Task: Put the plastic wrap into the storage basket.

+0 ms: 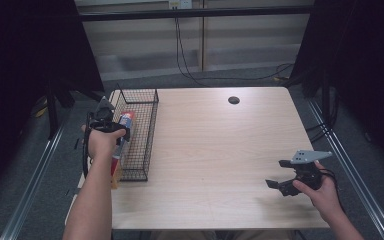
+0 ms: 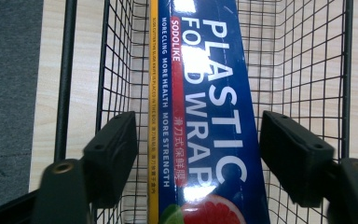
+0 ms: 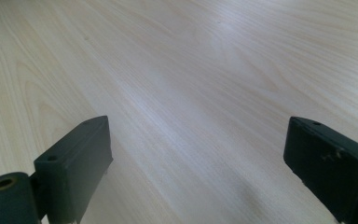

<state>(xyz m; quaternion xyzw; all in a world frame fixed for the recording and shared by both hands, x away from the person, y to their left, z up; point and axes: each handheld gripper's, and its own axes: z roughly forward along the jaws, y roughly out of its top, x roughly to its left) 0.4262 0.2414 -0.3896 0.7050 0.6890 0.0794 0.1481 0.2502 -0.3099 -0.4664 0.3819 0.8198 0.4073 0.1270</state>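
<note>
Left gripper (image 1: pixel 105 116) is over the black wire basket (image 1: pixel 150 117) at the table's left edge, held in the person's left hand (image 1: pixel 100 142). In the left gripper view its jaws stand wide apart, one on each side of the plastic wrap box (image 2: pixel 205 116), gap visible on both sides, not clamping it. Box is blue with a yellow edge strip, white "PLASTIC FOOD WRAP" print and a grapefruit picture at the near end. It lies lengthwise inside the basket, along its long axis; basket mesh shows to both sides of it. In the high view the box's (image 1: pixel 125 125) red and white end shows just beside the left gripper, and it looks tilted, near end over the basket's front rim, can't tell for sure.

Right gripper (image 1: pixel 279 184) is well apart at the front right of the wooden table (image 1: pixel 220 145), held in the right hand (image 1: pixel 320 192), low over bare wood. Jaws wide apart, nothing between them, grey plate on top
</note>
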